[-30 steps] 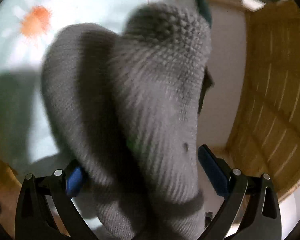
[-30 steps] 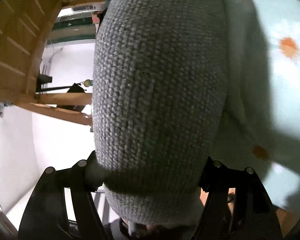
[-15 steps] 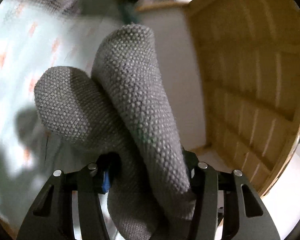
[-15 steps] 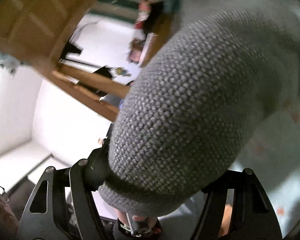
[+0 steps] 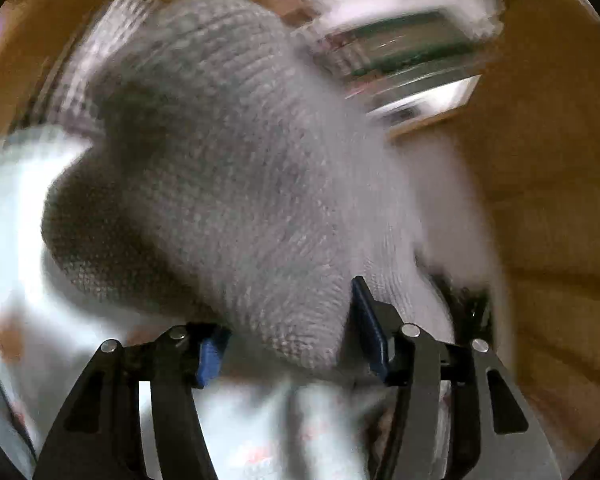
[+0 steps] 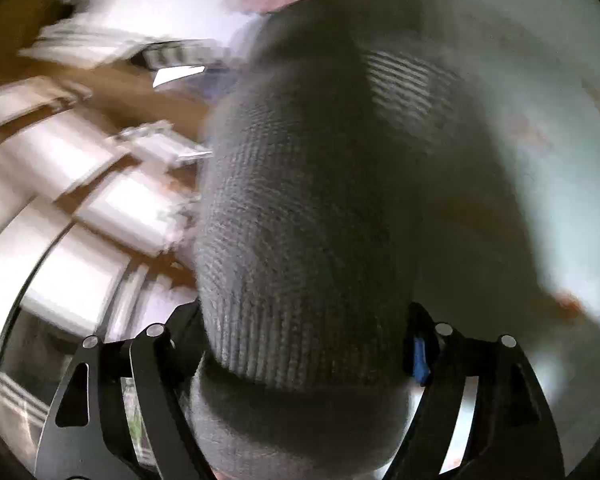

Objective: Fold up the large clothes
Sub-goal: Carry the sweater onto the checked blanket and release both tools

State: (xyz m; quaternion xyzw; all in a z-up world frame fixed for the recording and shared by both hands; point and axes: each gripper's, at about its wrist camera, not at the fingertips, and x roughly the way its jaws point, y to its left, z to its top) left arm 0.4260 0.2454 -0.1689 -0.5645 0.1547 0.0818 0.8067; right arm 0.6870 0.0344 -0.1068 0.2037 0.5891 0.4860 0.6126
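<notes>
Left wrist view showed the left tool (image 5: pixel 288 348) clenched on the grey knit garment (image 5: pixel 236 184); the right tool (image 6: pixel 304 344) gripped it too, aloft and blurred. I judged keeping both corners level and taut best.

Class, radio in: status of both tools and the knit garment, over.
Left tool shut on grey knit garment. Right tool shut on it too. Both views motion-blurred. Floral sheet behind; nothing seen in the way.

Left gripper (image 5: pixel 290 344) and right gripper (image 6: pixel 306 344) each clamp a thick fold of grey knit sweater (image 5: pixel 236 168) between black fingers.
</notes>
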